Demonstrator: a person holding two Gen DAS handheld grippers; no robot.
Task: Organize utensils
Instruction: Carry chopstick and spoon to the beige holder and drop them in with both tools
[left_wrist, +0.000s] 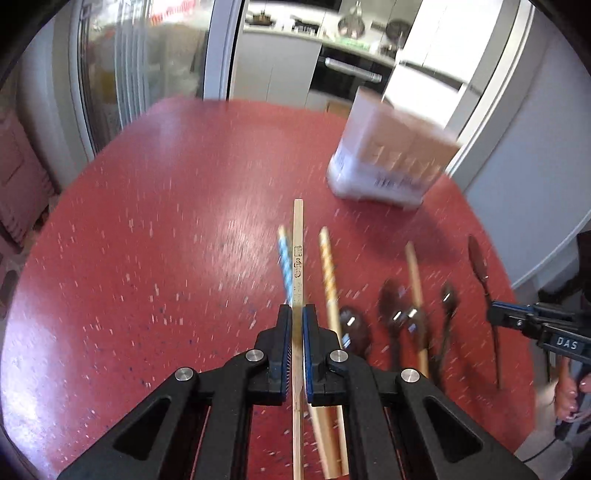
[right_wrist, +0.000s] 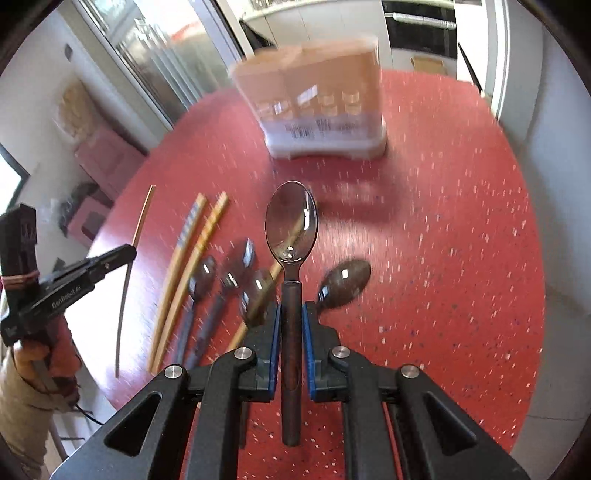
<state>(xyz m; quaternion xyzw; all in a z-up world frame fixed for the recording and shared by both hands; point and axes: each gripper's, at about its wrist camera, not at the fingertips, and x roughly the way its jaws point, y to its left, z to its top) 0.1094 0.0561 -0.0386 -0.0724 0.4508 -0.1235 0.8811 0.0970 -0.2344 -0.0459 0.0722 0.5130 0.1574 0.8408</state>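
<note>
Left gripper (left_wrist: 297, 317) is clamped on a pale wooden chopstick (left_wrist: 298, 236), stick pointing to 12 o'clock w/ printed marks on it. I see lots of bare red surface (left_wrist: 155, 206) from 9 to 11 o'clock, curved edge running near the glass door. Under the held stick lie a blue-patterned chopstick (left_wrist: 285, 258) and an orange-patterned chopstick (left_wrist: 328, 273), side by side. At 1 o'clock sits the utensil holder (left_wrist: 391, 155), blurred, close to the far edge. At 3 o'clock a row of dark spoons (left_wrist: 397, 302) is laid out, right gripper just beyond them.

Right gripper (right_wrist: 291, 314) is closed tight on a spoon (right_wrist: 291, 225), bowl up at 12 o'clock, holder (right_wrist: 317, 107) straight ahead past it. Another spoon (right_wrist: 343, 282) lies just at 1 o'clock. Open surface from 1 to 4 o'clock, edge curving at 3.
</note>
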